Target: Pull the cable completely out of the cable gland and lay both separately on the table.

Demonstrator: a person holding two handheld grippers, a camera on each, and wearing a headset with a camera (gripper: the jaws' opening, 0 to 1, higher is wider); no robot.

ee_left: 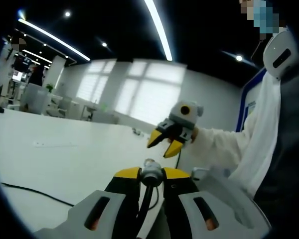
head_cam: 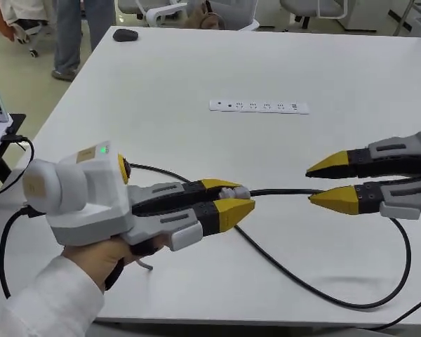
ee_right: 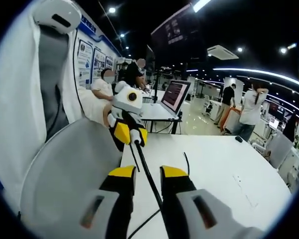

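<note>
The small grey cable gland (head_cam: 231, 191) lay mostly hidden between the jaws of the yellow-tipped left gripper (head_cam: 250, 198), and the thin black cable (head_cam: 281, 191) ran off the head view's bottom-right edge

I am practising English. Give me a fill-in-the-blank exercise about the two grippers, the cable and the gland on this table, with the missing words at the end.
1. The left gripper is ____ on the cable gland.
2. The right gripper is ____, with the cable running between its jaws.
3. The cable is ____ in colour.
4. The power strip on the table is ____ in colour.
Missing words: shut; open; black; white.
</note>
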